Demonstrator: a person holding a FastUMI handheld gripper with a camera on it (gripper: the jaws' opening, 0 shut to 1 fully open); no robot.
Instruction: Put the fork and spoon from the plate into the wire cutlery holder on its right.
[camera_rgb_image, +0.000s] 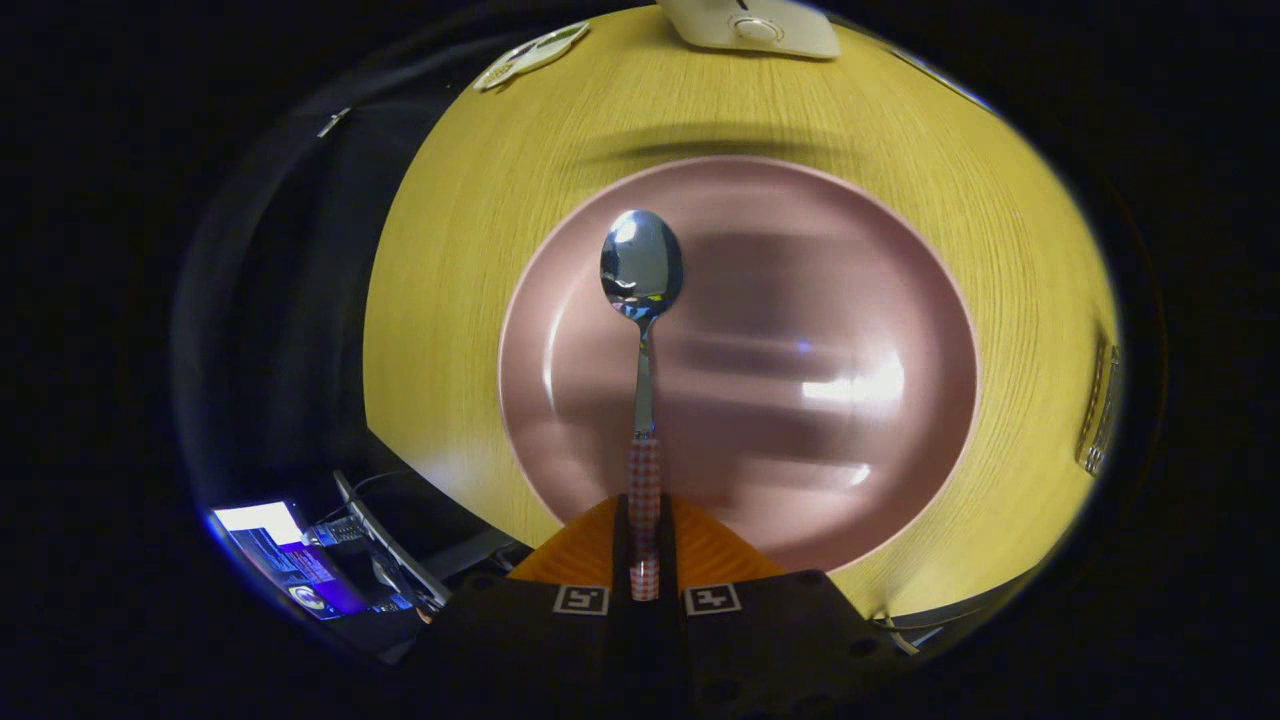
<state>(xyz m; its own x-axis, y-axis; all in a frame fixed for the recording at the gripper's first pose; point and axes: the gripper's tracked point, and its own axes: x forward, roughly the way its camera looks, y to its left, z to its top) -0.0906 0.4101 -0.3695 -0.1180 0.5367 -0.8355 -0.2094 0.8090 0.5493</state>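
Observation:
My gripper (645, 520) is shut on the red-and-white checked handle of a steel spoon (641, 300). The spoon points straight ahead from the fingers, its bowl hanging over the pink plate (820, 300). The plate lies below on the wooden table, blurred and bare of other cutlery. A piece of the wire cutlery holder (1098, 410) shows off to the right, past the plate's rim.
The round yellow wooden table (480, 200) carries a white device (755, 25) at its far side and a small white dish (530, 55) at the far left. Left of the table, below its edge, sit a lit screen (285, 560) and cables.

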